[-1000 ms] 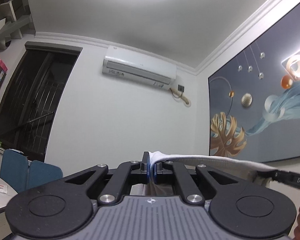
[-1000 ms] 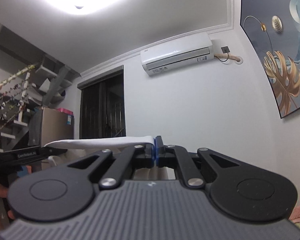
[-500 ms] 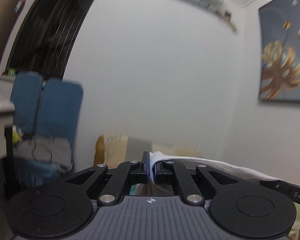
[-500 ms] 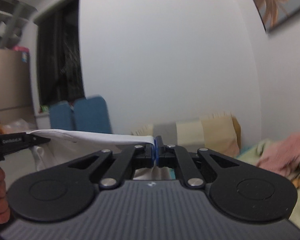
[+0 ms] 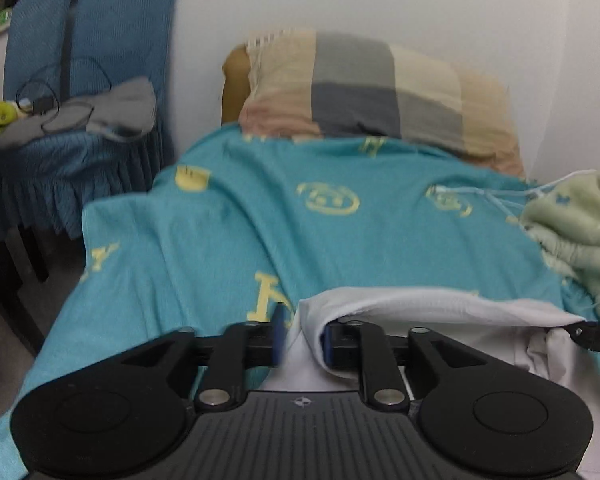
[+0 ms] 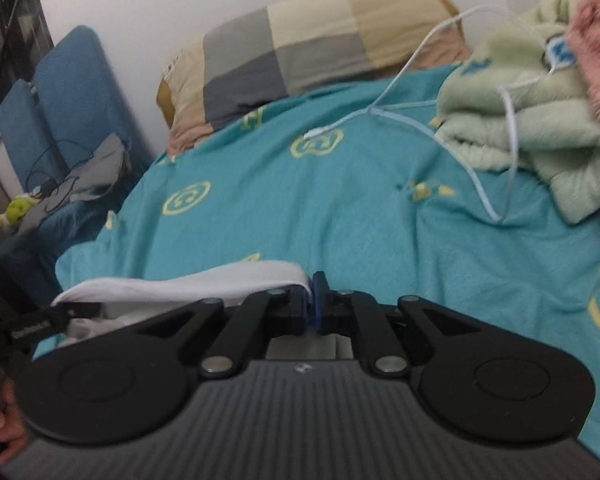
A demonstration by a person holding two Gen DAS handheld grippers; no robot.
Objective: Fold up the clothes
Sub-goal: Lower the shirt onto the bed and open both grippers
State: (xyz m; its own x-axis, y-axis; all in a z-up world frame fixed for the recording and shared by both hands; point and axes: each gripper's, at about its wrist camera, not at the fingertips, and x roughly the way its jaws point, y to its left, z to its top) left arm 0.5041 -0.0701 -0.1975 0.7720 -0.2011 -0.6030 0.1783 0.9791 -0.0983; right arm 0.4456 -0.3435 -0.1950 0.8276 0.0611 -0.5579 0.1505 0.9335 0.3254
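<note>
I see white garment [image 5: 440, 304] stretched between grippers, long axis 9-to-3; left gripper [image 5: 300, 338] spread, cloth draped; right gripper [image 6: 311, 300] pinching edge.

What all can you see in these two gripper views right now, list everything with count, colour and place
white garment: one, white, strung between both grippers, low over the bed
bedsheet: one, teal with yellow prints, covering the bed
pillow: one, beige and grey patchwork, at the head of the bed by the wall
green blanket: one, pale green, bunched on the bed's right side
pink fabric: one, pink, partly seen on the green blanket
cable: one, white, trailing over sheet and blanket
chairs: two, blue covers, left of the bed
grey cloth: one, grey, on a chair seat
left hand-held gripper: black, open around the garment
right hand-held gripper: black, shut on the garment's edge
</note>
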